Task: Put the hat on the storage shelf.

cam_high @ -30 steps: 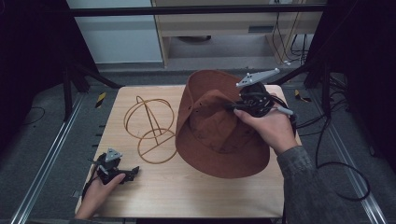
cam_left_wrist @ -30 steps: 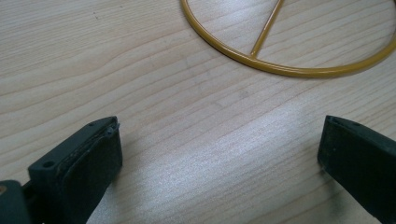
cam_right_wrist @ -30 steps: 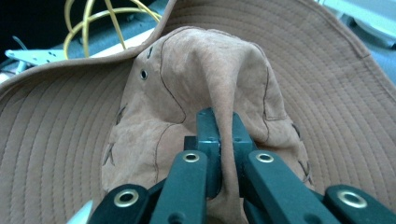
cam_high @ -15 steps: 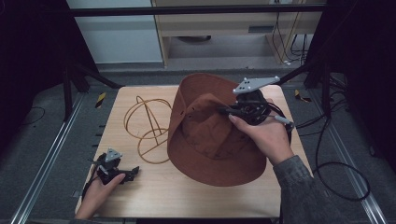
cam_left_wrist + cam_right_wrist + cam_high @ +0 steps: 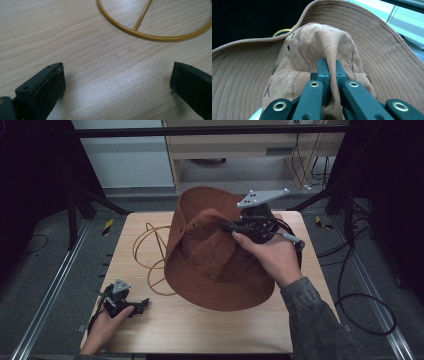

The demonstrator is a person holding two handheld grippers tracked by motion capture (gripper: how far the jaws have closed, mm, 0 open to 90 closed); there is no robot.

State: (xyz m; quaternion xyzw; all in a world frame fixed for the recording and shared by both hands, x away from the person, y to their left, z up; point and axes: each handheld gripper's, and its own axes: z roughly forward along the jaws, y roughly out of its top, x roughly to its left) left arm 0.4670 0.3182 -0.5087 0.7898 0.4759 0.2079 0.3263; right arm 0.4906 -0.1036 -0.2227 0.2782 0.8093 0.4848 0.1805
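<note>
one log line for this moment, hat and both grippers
right gripper: shut on hat crown, lifted | left gripper: open, near wire stand

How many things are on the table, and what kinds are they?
Hat: 1, brown, pinched at the crown by the right gripper
Wire stand: 1, yellow
Grippers: 2, the left gripper resting open on the table
Total: 4

Hat (image 5: 210, 255) carried left, seemingly higher.
</note>
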